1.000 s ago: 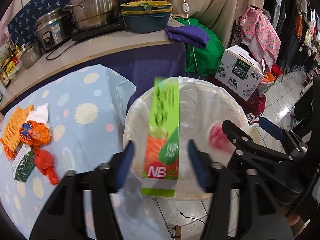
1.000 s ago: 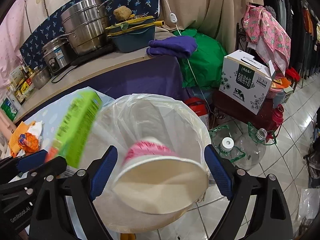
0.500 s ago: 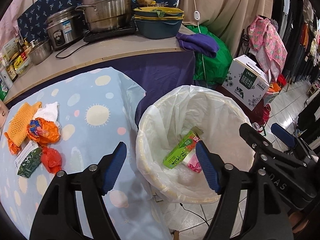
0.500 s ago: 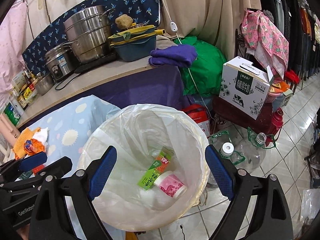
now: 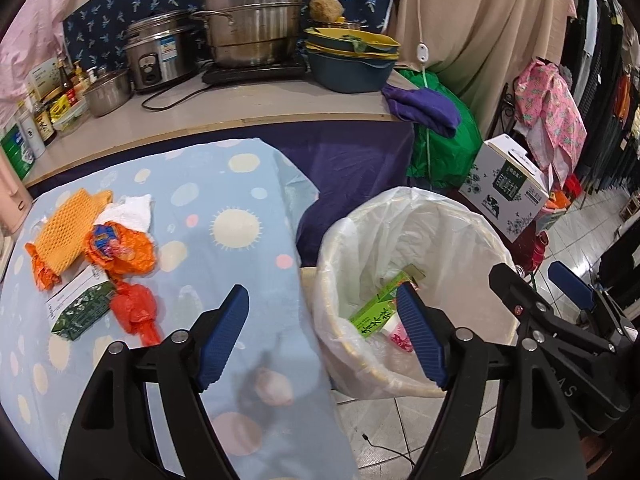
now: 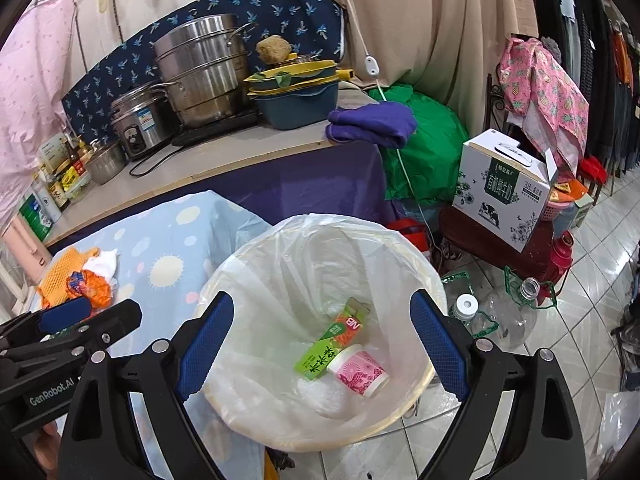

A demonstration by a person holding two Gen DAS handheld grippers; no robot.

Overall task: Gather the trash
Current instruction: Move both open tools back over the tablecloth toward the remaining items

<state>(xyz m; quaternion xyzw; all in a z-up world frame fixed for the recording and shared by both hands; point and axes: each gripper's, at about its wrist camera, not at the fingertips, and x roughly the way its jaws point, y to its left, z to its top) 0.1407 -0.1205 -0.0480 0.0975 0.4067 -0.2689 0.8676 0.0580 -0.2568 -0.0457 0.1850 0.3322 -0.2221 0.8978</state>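
Note:
A bin lined with a clear bag [image 6: 248,276] [image 5: 460,216] stands on the floor beside the table. In it lie a green carton [image 6: 332,340] [image 5: 376,312] and a pink paper cup [image 6: 360,372]. My right gripper [image 6: 322,344] is open and empty above the bin. My left gripper [image 5: 324,336] is open and empty over the table's right edge. On the spotted blue tablecloth [image 5: 236,184] lie an orange net [image 5: 68,228], a white tissue [image 5: 128,212], an orange wrapper [image 5: 120,248], a red bag [image 5: 136,312] and a dark green box [image 5: 80,308].
A counter behind holds steel pots [image 5: 252,12], a rice cooker [image 5: 156,56], stacked basins [image 5: 352,60] and a purple cloth [image 5: 424,108]. A white carton box [image 6: 508,188] and empty plastic bottles [image 6: 500,312] are on the tiled floor to the right.
The green carton and the pink cup dropped from the open grippers into the bin. Both grippers then pulled back and up; the left one swung towards the table.

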